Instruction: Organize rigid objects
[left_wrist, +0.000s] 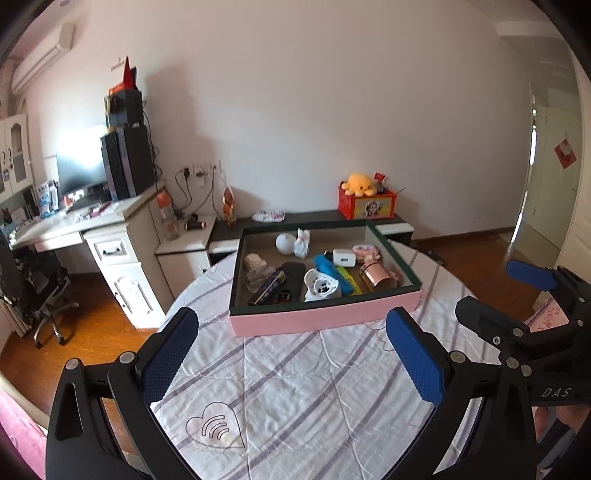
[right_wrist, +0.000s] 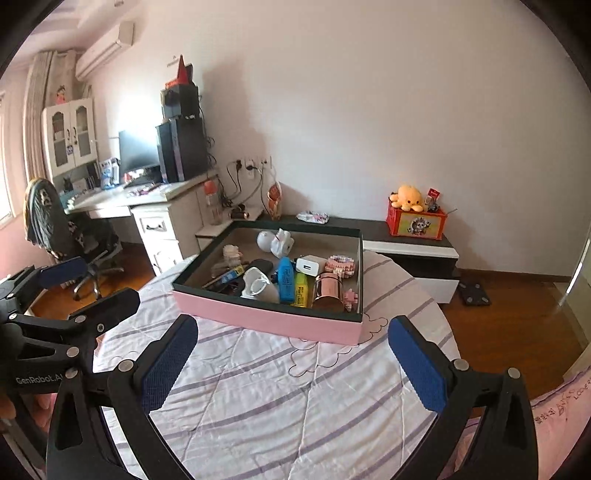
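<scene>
While both grippers hang above the striped bed cover (left_wrist: 295, 387), one pink box (left_wrist: 325, 319) stands on it, a little ahead of them. The left gripper (left_wrist: 295, 354) has its two blue pads spread wide with nothing between them. The right gripper (right_wrist: 291, 362) is also spread wide and holds nothing; it shows again at the right edge of the left wrist view.

Inside the box I count one white round object (left_wrist: 285, 243), one white figurine (left_wrist: 302, 242) just beside it, one white charger (left_wrist: 344, 257), one blue highlighter (right_wrist: 286, 278), one yellow highlighter (right_wrist: 301, 290) touching it, one copper-coloured can (right_wrist: 327, 293) lying on its side, one white cup-like piece (left_wrist: 322, 286), one black case (left_wrist: 292, 271) and one dark blue flat packet (left_wrist: 267, 288). Two pink block figures are there too, and some pale pieces at the left side that I cannot tell.

Behind the bed, one red box (left_wrist: 367, 206) on the low cabinet (left_wrist: 321, 217) carries one yellow plush octopus (left_wrist: 359, 184).
</scene>
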